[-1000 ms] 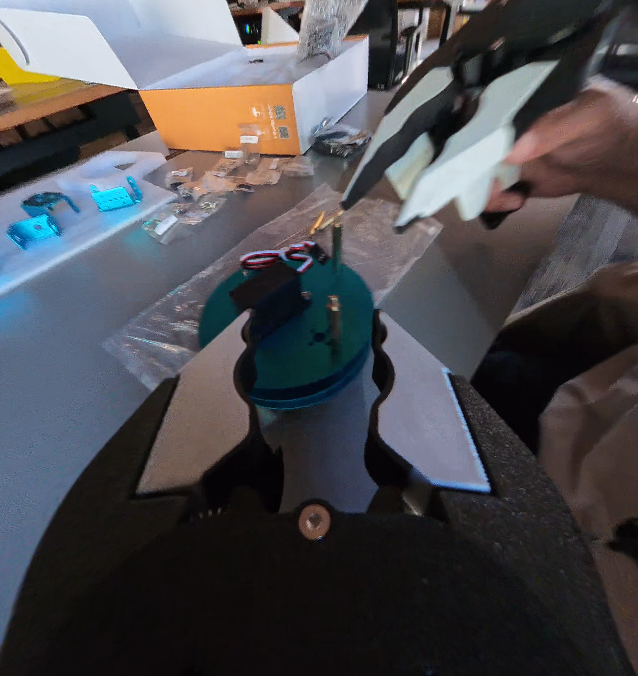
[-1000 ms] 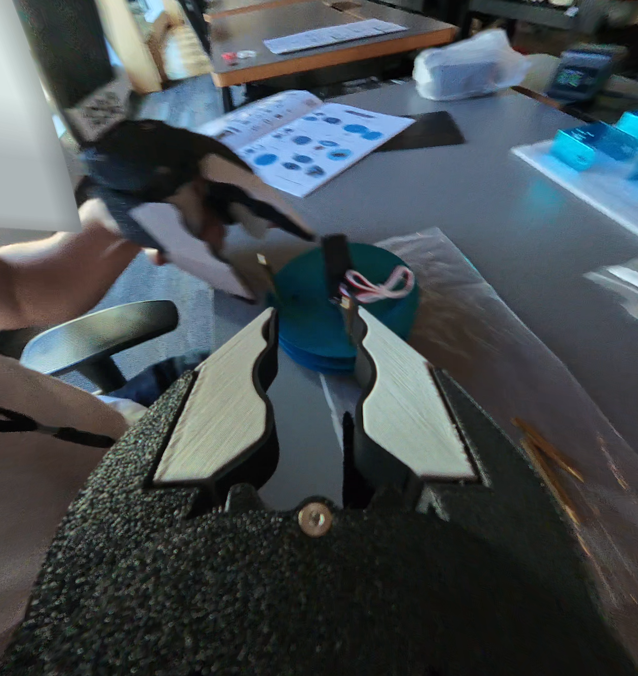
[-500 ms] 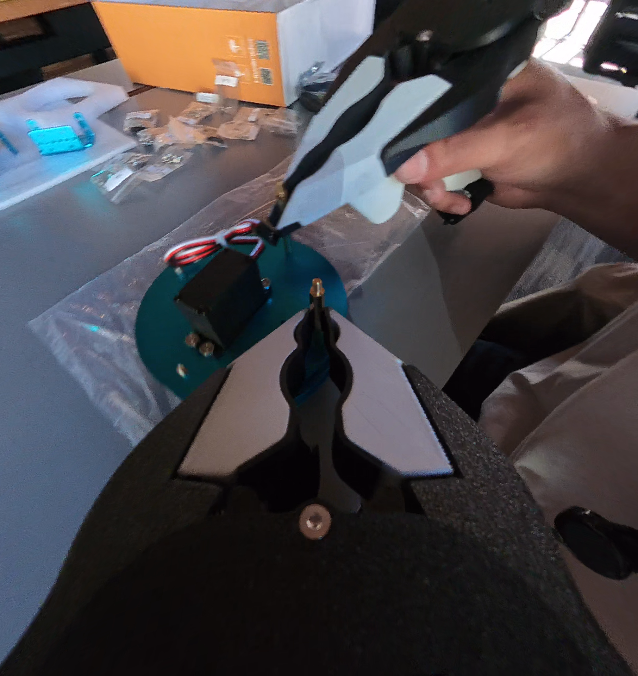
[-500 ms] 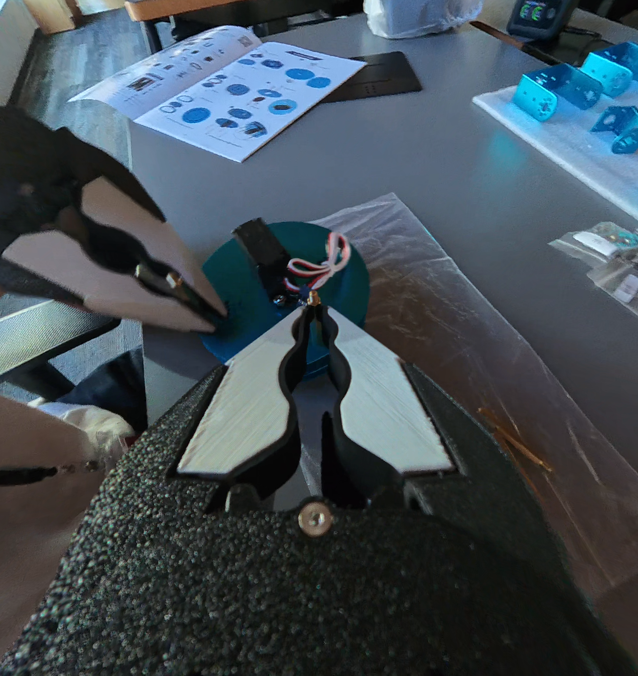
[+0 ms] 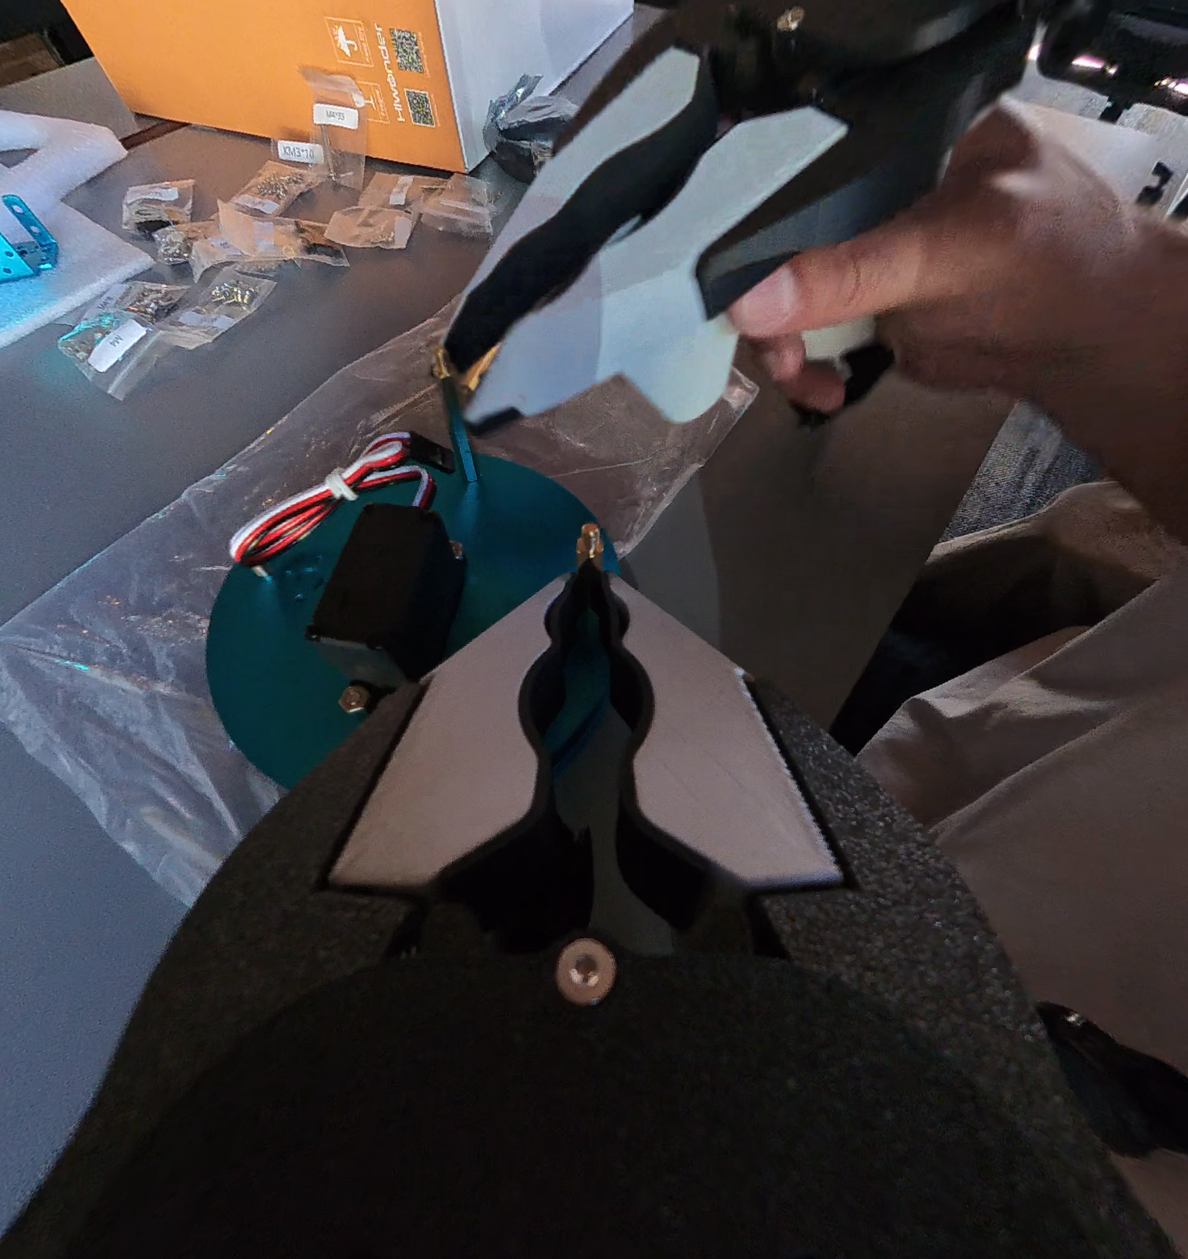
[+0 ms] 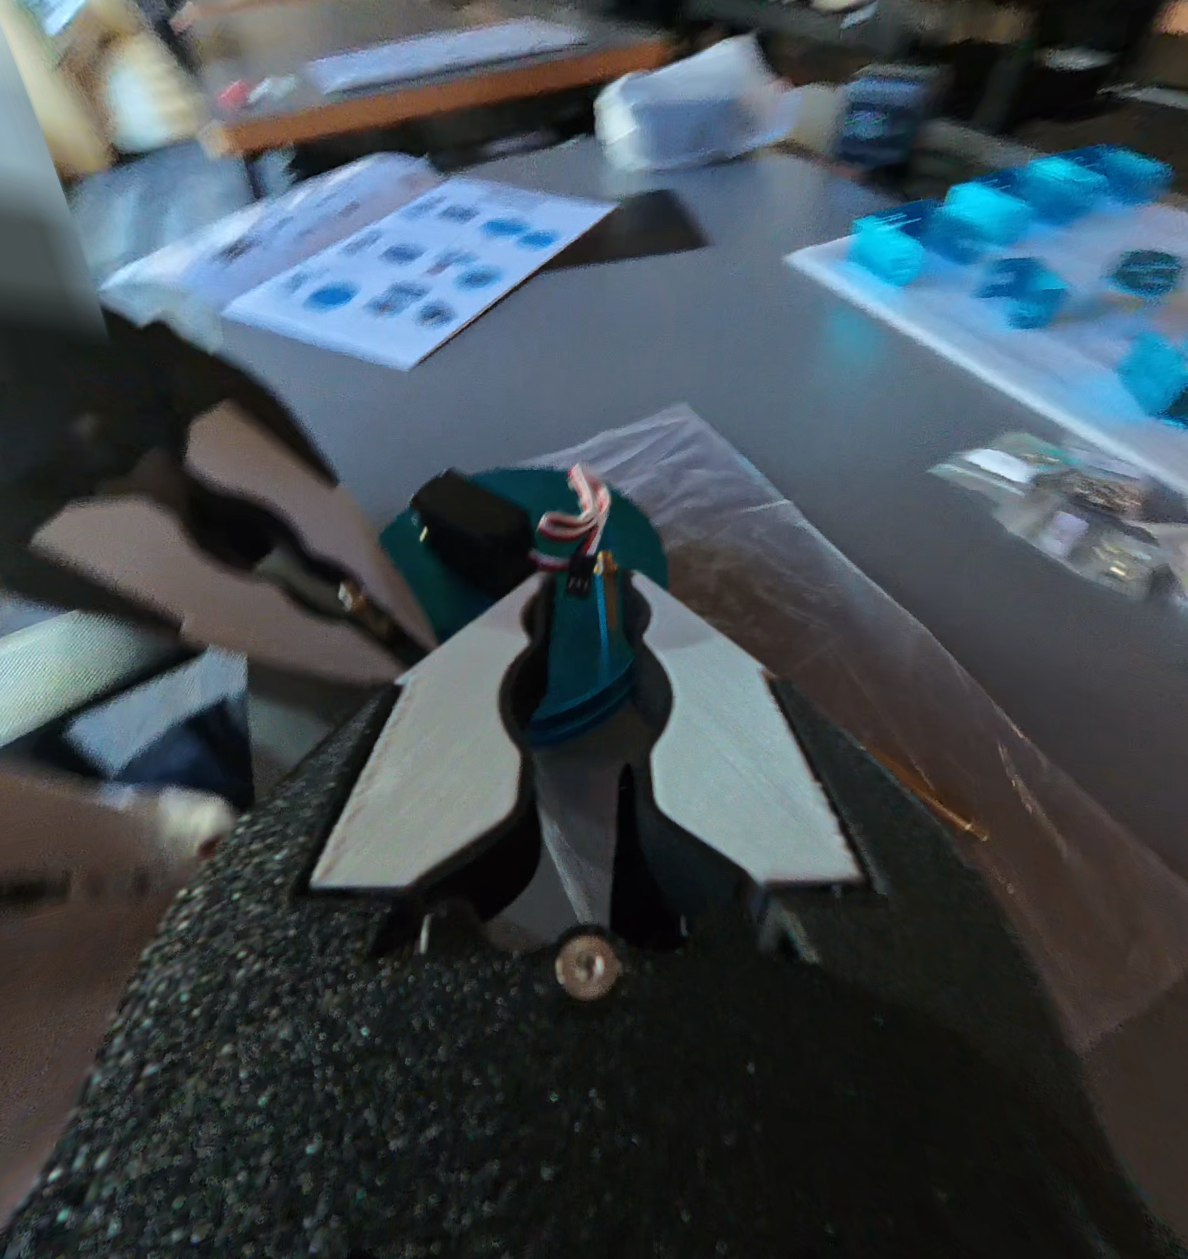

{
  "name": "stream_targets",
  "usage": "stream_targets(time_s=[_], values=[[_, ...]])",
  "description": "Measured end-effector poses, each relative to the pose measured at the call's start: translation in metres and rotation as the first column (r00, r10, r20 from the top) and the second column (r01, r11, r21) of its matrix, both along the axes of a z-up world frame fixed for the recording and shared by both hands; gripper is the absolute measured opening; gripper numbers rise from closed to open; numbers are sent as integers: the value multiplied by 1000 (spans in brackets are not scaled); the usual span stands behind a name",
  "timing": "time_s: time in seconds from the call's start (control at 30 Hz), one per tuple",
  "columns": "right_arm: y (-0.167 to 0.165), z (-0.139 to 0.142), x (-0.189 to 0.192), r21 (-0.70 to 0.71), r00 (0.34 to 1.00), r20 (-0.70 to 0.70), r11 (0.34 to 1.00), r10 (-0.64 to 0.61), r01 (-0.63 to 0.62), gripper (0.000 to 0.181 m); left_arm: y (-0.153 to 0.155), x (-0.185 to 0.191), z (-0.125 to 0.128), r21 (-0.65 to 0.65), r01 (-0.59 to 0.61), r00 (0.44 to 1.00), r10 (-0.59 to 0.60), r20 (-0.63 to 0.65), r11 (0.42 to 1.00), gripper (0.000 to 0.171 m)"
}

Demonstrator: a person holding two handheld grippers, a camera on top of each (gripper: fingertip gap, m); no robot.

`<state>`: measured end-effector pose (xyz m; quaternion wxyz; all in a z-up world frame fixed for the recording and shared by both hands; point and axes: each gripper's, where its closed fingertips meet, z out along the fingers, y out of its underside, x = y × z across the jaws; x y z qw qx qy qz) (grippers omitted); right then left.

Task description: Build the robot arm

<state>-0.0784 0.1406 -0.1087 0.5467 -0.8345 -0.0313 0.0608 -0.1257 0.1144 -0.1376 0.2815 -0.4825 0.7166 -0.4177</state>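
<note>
A round teal plate (image 5: 271, 647) lies on a clear plastic bag, with a black servo (image 5: 387, 586) and its red-white wires (image 5: 325, 504) on top. My left gripper (image 5: 589, 579) is shut on a brass standoff (image 5: 588, 545) that stands at the plate's near edge. My right gripper (image 5: 465, 395) comes in from the upper right at a second, taller standoff (image 5: 458, 429). In the blurred right wrist view my right gripper (image 6: 586, 579) has its jaws a little apart around that standoff (image 6: 603, 599). The plate (image 6: 441, 586), servo (image 6: 475, 524) and left gripper (image 6: 387, 627) also show there.
The plastic bag (image 5: 101, 647) covers the grey table near its edge. An orange-and-white box (image 5: 257, 68), small bags of screws (image 5: 237, 225), blue brackets on white foam (image 6: 986, 225), an open booklet (image 6: 407, 272) and loose brass standoffs (image 6: 932, 797) lie around. A person's hand (image 5: 986, 272) holds the right gripper. The gap from one gripper's tips to the other's is roughly 6 cm. The black servo (image 5: 387, 586) is about equally far from each gripper, around 5 cm. Seen from the right wrist view (image 6: 452, 505) as well.
Both grippers came down to the plate and closed on their standoffs. Since half a second ago the right jaws have parted a little and the right view has moved; the left grip holds.
</note>
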Motion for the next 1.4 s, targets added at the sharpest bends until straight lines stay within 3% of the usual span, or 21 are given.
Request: stream_targets(time_s=[0.07, 0.17, 0.23, 0.33, 0.43, 0.5, 0.57, 0.67, 0.73, 0.83, 0.93, 0.97, 1.03, 1.1, 1.17, 1.27, 1.4], values=[[-11, -8, 3, -89, 984, 63, 983, 169, -163, 41, 0, 0, 0, 4, -9, 1000, 9, 8, 1000, 5], [-16, -7, 1, -96, 890, 176, 907, 421, -410, 33, 0, 0, 0, -5, -15, 1000, 16, 18, 1000, 5], [-11, -7, 0, -104, 828, 170, 845, 535, -524, 30, 0, -1, 0, -6, -13, 1000, 13, 21, 1000, 6], [-2, -14, 0, -127, 751, 89, 755, 654, -643, 25, -1, 0, 0, -2, -9, 1000, 9, 22, 1000, 5], [2, -17, 0, -130, 708, 48, 707, 705, -695, 5, -1, 0, 0, 1, -6, 1000, 6, 21, 1000, 5], [3, -17, 1, -124, 741, 39, 739, 670, -662, 5, -1, 1, 0, 3, -10, 1000, 10, 22, 1000, 5], [4, -17, 2, -100, 814, -10, 810, 580, -578, 5, -2, 2, 0, -2, -12, 1000, 12, 22, 1000, 5], [7, -16, 5, -68, 932, -65, 930, 357, -361, 3, -2, 3, 0, -7, -18, 1000, 18, 13, 1000, 5], [11, -17, 9, -68, 989, -44, 987, 142, -145, 4, 0, 6, 0, -6, -41, 999, 41, 11, 999, 4], [12, -17, 12, -66, 983, -26, 982, -179, 177, 5, 2, 9, 0, -11, -52, 999, 52, 8, 999, 5], [10, -16, 11, -79, 966, -39, 964, -256, 252, 5, 1, 8, 0, -14, -43, 999, 43, 7, 999, 5], [10, -15, 10, -83, 975, -48, 974, -216, 211, 5, 1, 7, 0, -11, -40, 999, 40, 9, 999, 5], [9, -5, 8, -72, 997, -45, 996, -54, 51, 26, 1, 7, 0, -10, -39, 999, 39, 13, 999, 5], [3, 3, 7, -97, 986, 14, 981, 167, -165, 23, 1, 6, 0, -10, -31, 999, 31, 14, 999, 6], [-5, 5, 6, -152, 911, 128, 916, 392, -372, 28, 1, 4, 0, -3, -13, 1000, 13, 12, 1000, 7], [-3, 9, 3, -178, 748, 243, 787, 617, -591, 27, 1, 1, 0, -7, 8, 1000, -8, -1, 1000, 7], [-1, -5, -5, -241, 606, 117, 615, 787, -751, 24, 1, 1, 0, -17, 11, 1000, -11, 0, 1000, 4]])
